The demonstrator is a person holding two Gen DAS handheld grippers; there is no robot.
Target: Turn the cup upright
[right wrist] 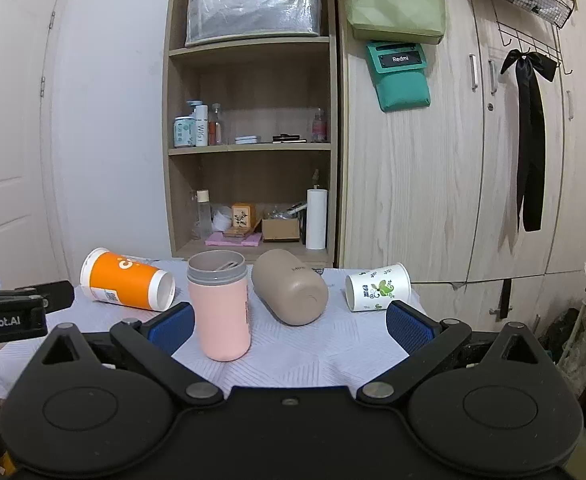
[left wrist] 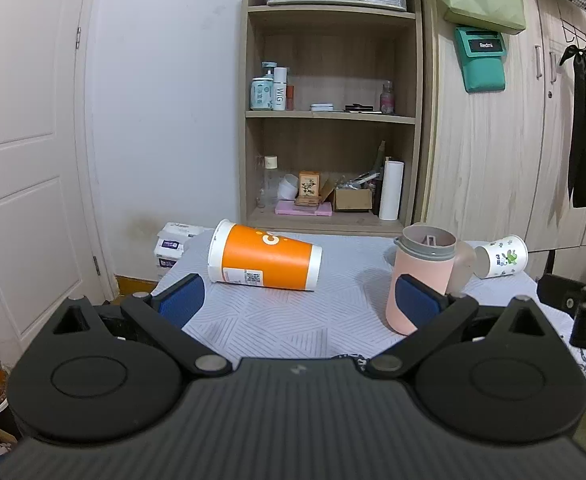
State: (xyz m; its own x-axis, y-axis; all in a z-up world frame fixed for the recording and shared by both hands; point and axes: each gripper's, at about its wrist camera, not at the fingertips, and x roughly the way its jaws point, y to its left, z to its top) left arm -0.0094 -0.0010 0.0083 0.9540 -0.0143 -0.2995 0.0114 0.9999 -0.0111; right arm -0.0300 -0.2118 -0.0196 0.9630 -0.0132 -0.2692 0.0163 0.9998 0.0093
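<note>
An orange paper cup (left wrist: 265,258) lies on its side on the table, also in the right wrist view (right wrist: 127,280). A pink cup (left wrist: 421,276) stands upright, mouth up (right wrist: 221,306). A tan cup (right wrist: 291,286) lies on its side behind it. A white floral paper cup (right wrist: 377,286) lies on its side at the right (left wrist: 503,256). My left gripper (left wrist: 299,304) is open and empty, short of the orange cup. My right gripper (right wrist: 291,326) is open and empty, in front of the pink and tan cups.
The table has a grey patterned cloth (left wrist: 277,320) (right wrist: 305,354). A wooden shelf unit (right wrist: 249,148) with bottles and boxes stands behind it, next to a wardrobe (right wrist: 453,184). A tissue pack (left wrist: 173,246) sits at the table's far left.
</note>
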